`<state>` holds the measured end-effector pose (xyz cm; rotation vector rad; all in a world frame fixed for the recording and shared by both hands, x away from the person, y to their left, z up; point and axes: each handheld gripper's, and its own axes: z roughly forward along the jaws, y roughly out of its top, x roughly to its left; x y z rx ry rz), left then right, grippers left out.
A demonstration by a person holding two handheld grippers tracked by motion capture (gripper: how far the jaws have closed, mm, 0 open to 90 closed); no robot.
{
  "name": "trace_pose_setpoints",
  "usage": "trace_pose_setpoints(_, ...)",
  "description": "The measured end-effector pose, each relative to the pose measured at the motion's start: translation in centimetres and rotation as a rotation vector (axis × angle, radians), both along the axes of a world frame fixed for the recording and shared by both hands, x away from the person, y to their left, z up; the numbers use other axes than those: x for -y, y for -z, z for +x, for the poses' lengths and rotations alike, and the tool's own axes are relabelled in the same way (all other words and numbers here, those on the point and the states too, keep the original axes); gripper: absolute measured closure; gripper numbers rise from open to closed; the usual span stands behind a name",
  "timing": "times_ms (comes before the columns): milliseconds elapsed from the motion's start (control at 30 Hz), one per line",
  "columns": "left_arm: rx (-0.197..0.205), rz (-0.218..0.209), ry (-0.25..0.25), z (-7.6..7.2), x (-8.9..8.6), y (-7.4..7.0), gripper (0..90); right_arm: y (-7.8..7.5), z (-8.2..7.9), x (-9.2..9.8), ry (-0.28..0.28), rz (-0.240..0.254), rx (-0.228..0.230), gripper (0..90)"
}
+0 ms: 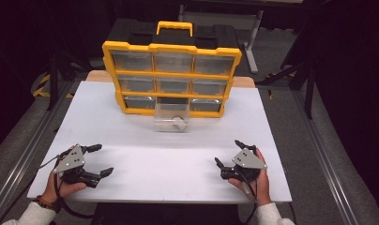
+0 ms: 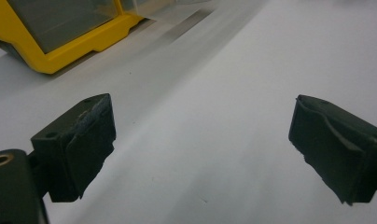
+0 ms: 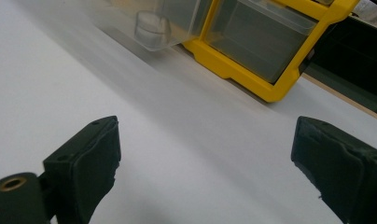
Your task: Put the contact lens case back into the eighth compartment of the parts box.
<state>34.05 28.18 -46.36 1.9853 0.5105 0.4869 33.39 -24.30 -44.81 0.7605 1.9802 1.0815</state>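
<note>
A yellow-framed organizer (image 1: pixel 171 77) stands upright at the far side of the white table (image 1: pixel 145 164), and its bottom middle clear drawer (image 1: pixel 171 117) is pulled out and resting on the table in front of it, with a small pale object (image 1: pixel 178 121) inside that I can't make out. Both hands sit near the front edge, well apart from that drawer. The left gripper (image 1: pixel 99 160) has its jaws spread wide with nothing between them, and the right gripper (image 1: pixel 229 152) is just as wide and just as empty. The drawer looks like thin, stiff plastic: light, slick and easy to skid or tip. I'd pinch its front wall or a side wall gently.
</note>
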Motion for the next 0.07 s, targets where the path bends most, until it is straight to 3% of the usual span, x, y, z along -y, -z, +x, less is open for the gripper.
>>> trace_pose_setpoints(67, -0.003, -0.007, -0.005, -0.02, -0.03, 0.0, 8.3, -0.09, 0.07, 0.08, 0.006, 0.011, 0.003, 9.4)
